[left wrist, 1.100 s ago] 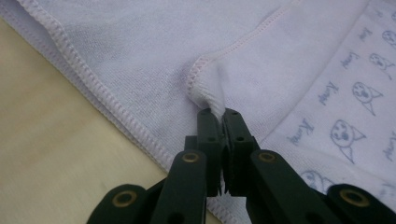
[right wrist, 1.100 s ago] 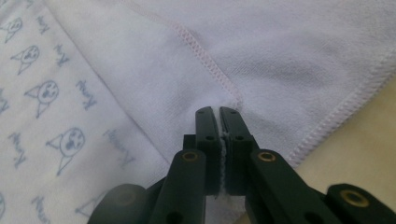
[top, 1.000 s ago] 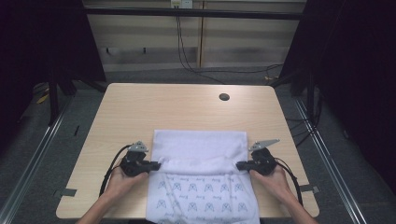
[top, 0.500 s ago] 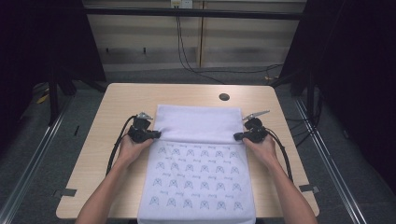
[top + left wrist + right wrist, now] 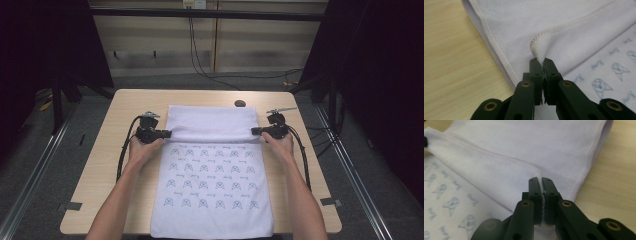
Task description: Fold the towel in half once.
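A white cloth (image 5: 212, 185) printed with small blue figures lies down the middle of the wooden table (image 5: 110, 115), its near end hanging over the front edge. Its far part is folded back, plain side up (image 5: 210, 122). My left gripper (image 5: 166, 134) is shut on the folded layer's left corner (image 5: 537, 51). My right gripper (image 5: 255, 131) is shut on the right corner (image 5: 540, 176). The hem stretches straight between them. Both hands rest on the cloth's side edges.
A small dark round disc (image 5: 240, 103) sits on the table just beyond the cloth's far right corner. Black cables (image 5: 122, 155) trail from both grippers along the forearms. Bare wood shows left (image 5: 451, 57) and right (image 5: 614, 177) of the cloth.
Both grippers have carried the gripped hem away from the person toward the far end, unfolding the cloth and uncovering more of the printed side. The plain folded band has grown narrower.
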Tool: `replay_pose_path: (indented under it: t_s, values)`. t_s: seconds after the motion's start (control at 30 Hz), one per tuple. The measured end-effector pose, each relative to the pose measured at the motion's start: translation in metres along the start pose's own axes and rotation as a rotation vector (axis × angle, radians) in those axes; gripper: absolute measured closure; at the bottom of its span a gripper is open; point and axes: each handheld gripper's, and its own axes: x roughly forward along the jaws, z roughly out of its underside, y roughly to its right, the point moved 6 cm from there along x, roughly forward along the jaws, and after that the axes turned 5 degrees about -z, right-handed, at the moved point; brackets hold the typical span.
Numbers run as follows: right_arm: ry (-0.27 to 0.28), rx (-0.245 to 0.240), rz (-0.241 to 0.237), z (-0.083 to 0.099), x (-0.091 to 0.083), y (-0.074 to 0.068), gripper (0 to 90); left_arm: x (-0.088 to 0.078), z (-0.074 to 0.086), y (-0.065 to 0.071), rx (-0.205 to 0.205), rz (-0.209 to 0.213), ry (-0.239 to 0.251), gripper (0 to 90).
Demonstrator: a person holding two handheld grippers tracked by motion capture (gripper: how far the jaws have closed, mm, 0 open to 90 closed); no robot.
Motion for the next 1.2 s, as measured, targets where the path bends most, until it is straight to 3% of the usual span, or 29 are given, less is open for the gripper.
replay_pose_path:
  t_s: [0.13,0.17,0.23,0.27,0.57,0.7,0.73,0.8,0.87,1.03,1.2]
  values:
    - [0.044,-0.038,-0.024,-0.013,-0.018,-0.007,87.1,-0.019,-0.009,0.004,0.000,0.037,0.060,87.4]
    - [0.102,-0.046,-0.049,-0.024,-0.033,-0.014,87.1,-0.034,-0.017,0.005,-0.017,0.048,0.110,87.4]
    - [0.138,-0.068,-0.074,-0.033,-0.048,-0.022,87.1,-0.042,-0.021,0.006,-0.014,0.041,0.121,87.3]
    - [0.146,-0.084,-0.073,-0.037,-0.054,-0.027,87.1,-0.057,-0.028,0.009,-0.001,0.061,0.159,87.3]
    - [0.205,-0.196,-0.111,-0.058,-0.090,-0.065,87.1,-0.101,-0.031,0.018,0.055,0.089,0.206,87.4]
    - [0.269,-0.192,-0.172,-0.066,-0.108,-0.077,87.1,-0.117,-0.034,0.021,0.054,0.116,0.243,87.4]
    - [0.273,-0.203,-0.175,-0.067,-0.113,-0.080,87.1,-0.127,-0.035,0.026,0.070,0.132,0.255,87.4]
    - [0.279,-0.212,-0.178,-0.068,-0.117,-0.083,87.1,-0.132,-0.036,0.028,0.080,0.131,0.261,87.4]
    - [0.285,-0.236,-0.187,-0.068,-0.125,-0.090,87.1,-0.145,-0.040,0.034,0.115,0.124,0.269,87.4]
    - [0.310,-0.307,-0.216,-0.065,-0.154,-0.116,87.1,-0.176,-0.040,0.047,0.129,0.132,0.308,87.5]
    - [0.327,-0.336,-0.236,-0.051,-0.175,-0.136,87.1,-0.197,-0.031,0.062,0.164,0.146,0.323,87.5]
